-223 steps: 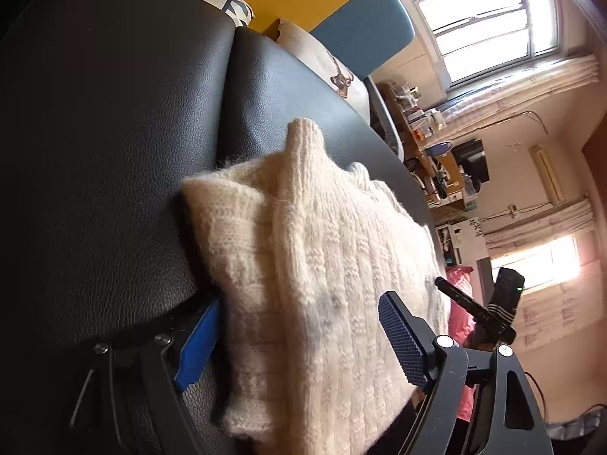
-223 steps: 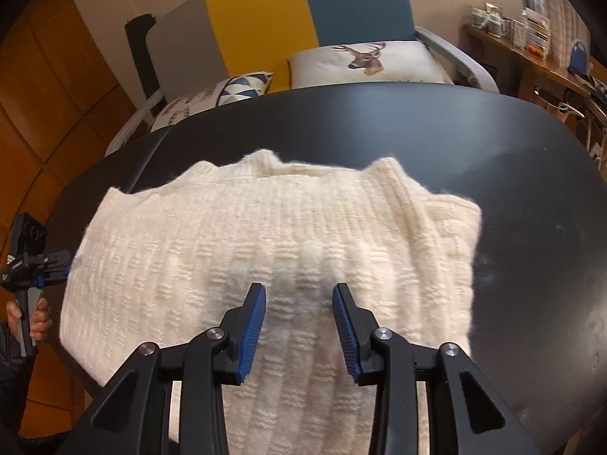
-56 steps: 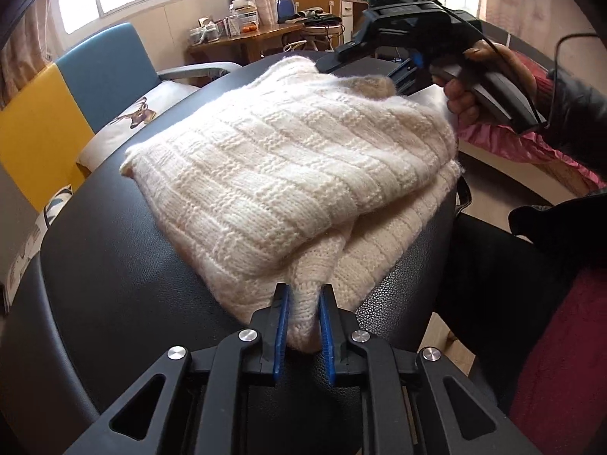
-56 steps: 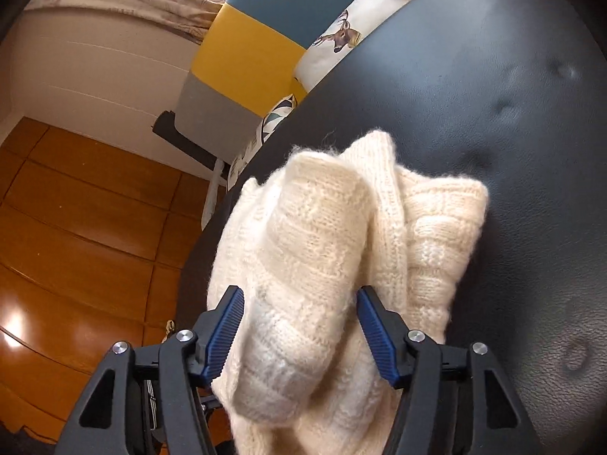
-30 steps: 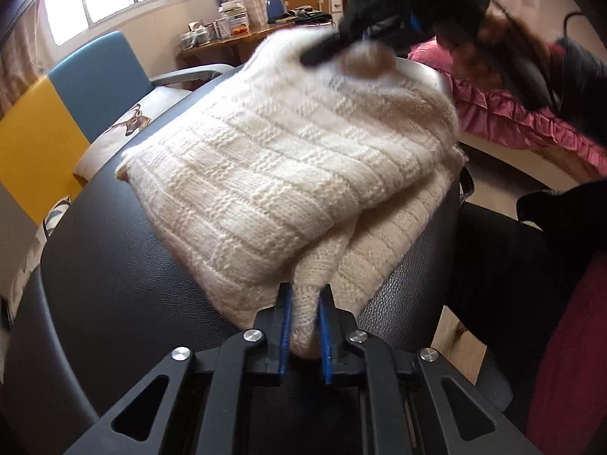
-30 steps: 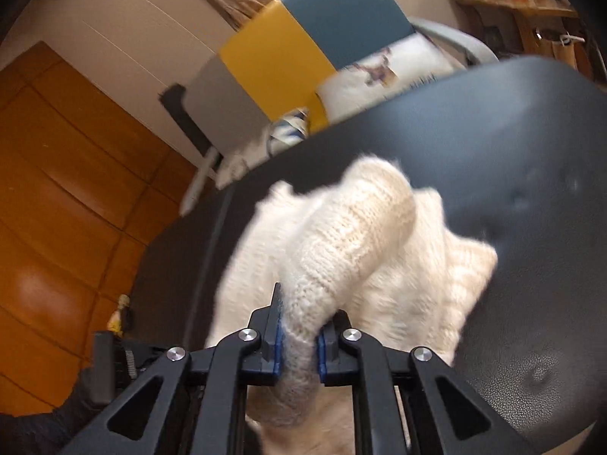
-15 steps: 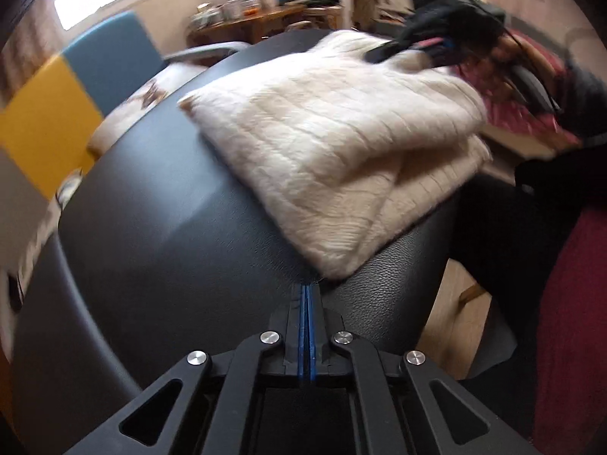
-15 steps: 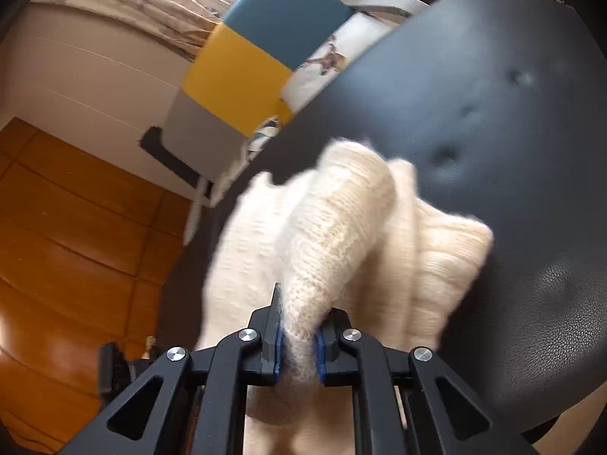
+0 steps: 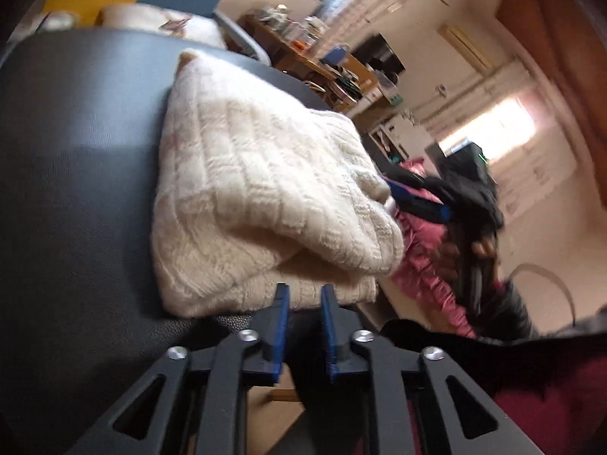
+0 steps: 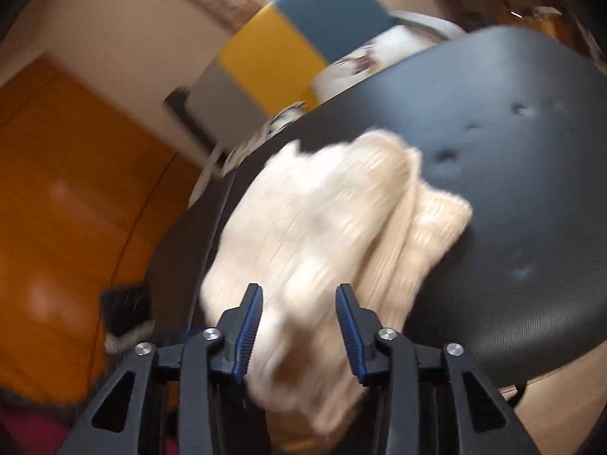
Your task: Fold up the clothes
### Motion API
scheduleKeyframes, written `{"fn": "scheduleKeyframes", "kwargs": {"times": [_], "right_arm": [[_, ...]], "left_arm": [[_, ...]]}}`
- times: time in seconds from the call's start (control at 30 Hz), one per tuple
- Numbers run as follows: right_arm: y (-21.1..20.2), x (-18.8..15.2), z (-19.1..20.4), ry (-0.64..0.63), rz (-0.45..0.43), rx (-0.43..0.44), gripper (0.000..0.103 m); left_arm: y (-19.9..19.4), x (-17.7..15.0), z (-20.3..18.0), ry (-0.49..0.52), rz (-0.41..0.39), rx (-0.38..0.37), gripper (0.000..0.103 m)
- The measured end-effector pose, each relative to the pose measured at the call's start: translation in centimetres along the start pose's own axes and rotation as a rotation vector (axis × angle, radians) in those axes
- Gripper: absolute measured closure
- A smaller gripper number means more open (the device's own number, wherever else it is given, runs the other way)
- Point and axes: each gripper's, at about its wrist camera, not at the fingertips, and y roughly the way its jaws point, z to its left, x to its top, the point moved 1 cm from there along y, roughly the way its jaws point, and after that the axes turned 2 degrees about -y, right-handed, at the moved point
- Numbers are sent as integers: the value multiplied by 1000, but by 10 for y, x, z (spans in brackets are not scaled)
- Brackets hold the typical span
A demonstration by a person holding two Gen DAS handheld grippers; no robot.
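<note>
Lying folded on the black padded leather tabletop (image 9: 76, 174), the cream chunky-knit sweater (image 9: 258, 197) sits near the edge closest to me, its upper layer doubled over the lower one so that a rounded fold faces my left tongs (image 9: 304, 295). My left tongs have just been opening; the two blue-padded jaws stand a narrow gap apart with nothing between them, their tips just short of the sweater's lower hem and not pressing on the knit. My right tongs (image 10: 299, 303) have also just been opening, and their blue ribbed jaws now stand wide. In the right wrist view the sweater (image 10: 322, 227) is blurred, and a bunched part of it lies in the gap between those jaws; the pads do not look pressed against it, with a sliver of space on each side. From the left wrist view I can see my right tongs (image 9: 425, 201) at the far corner of the sweater, dark and smeared, with my right hand (image 9: 481, 254) behind them and a pink ruffled cloth (image 9: 425, 261) just beside. Beyond the tabletop stands a chair with a yellow, blue and grey panelled back (image 10: 288, 38), and a white printed cushion (image 10: 379, 57) rests on its seat. Orange wooden flooring (image 10: 57, 189) shows to the left of the tabletop.
</note>
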Motion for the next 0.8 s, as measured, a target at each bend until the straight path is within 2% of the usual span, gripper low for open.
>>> {"fn": "scheduleKeyframes", "kwargs": {"times": [0.1, 0.17, 0.27, 0.4, 0.5, 0.53, 0.57, 0.73, 0.8], "right_arm": [[0, -32, 22, -149, 109, -74, 56], [6, -44, 29, -205, 136, -89, 55], [16, -46, 31, -227, 122, -72, 55], [46, -36, 41, -291, 129, -5, 55], [71, -37, 47, -363, 207, -72, 69], [77, -38, 45, -365, 225, -102, 87], [81, -38, 42, -348, 233, -108, 92], [81, -36, 23, -220, 225, -37, 91], [80, -38, 21, -223, 212, -32, 89]], "left_arm": [[-3, -6, 17, -131, -50, -10, 63], [-7, -11, 24, -208, -87, -36, 57], [-7, -13, 26, -281, -133, -60, 56], [-3, -14, 25, -358, -181, -80, 55], [4, -16, 26, -407, -189, -68, 55], [4, -18, 28, -421, -191, -56, 55], [4, -19, 30, -435, -193, -44, 55], [9, -23, 32, -538, -192, -19, 58], [6, -24, 36, -604, -200, -27, 58]]}}
